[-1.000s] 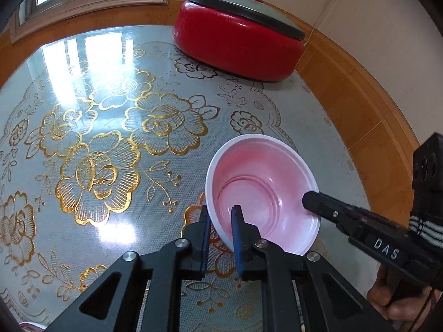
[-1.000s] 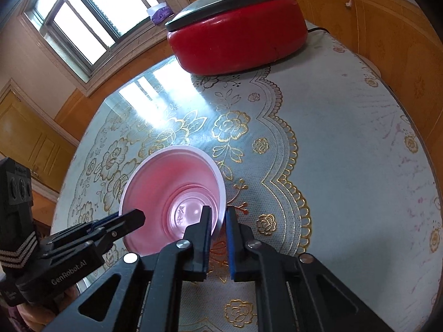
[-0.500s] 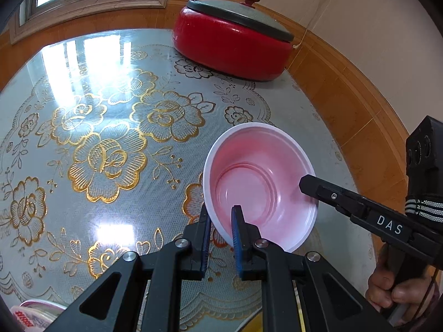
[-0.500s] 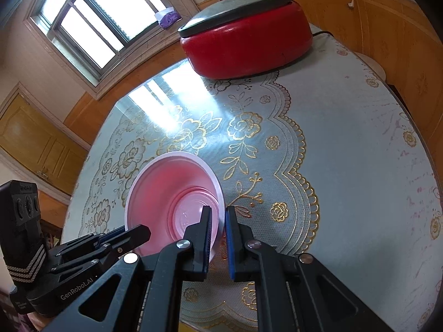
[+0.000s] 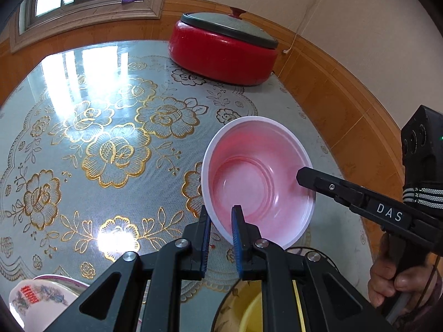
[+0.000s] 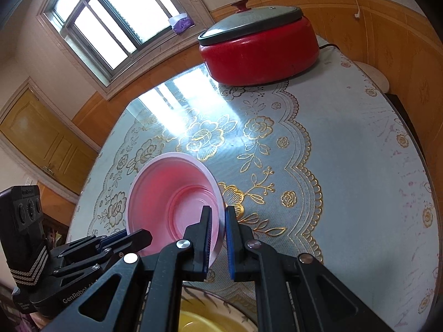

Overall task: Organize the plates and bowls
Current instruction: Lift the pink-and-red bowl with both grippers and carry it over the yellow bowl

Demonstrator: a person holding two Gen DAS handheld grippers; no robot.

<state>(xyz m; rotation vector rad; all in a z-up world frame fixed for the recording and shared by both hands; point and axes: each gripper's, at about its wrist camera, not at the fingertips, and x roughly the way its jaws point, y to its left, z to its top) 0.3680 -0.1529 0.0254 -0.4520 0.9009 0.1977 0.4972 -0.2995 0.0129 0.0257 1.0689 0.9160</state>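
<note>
1. Left gripper, in the left wrist view, is clamped on the near rim of the pink bowl, one blue pad inside the wall and one outside. The bowl sits just ahead of the fingers, tilted slightly, and appears to be held above the table. The right gripper comes in from the right side with its tip at the bowl's opposite rim; a person's hand grips its handle.

2. Risk in this view: each grip catches only a thin strip of rim. If the two hands drift apart or twist unevenly, the light plastic could flex and slip from one pair of pads, and the bowl would swing or drop. A patterned bowl at the lower left and a yellow bowl below the fingers lie under the travel path and could be struck.

3. Right gripper, in the right wrist view, is pinched shut on the bowl's rim, which runs between its pads, with the bowl's body to the left of the fingers. The left gripper meets the bowl's lower-left rim.

4. Risk in this view: the yellow bowl sits directly beneath, so a careless lowering could knock its edge. The red cooker stands well apart at the far side.
</note>
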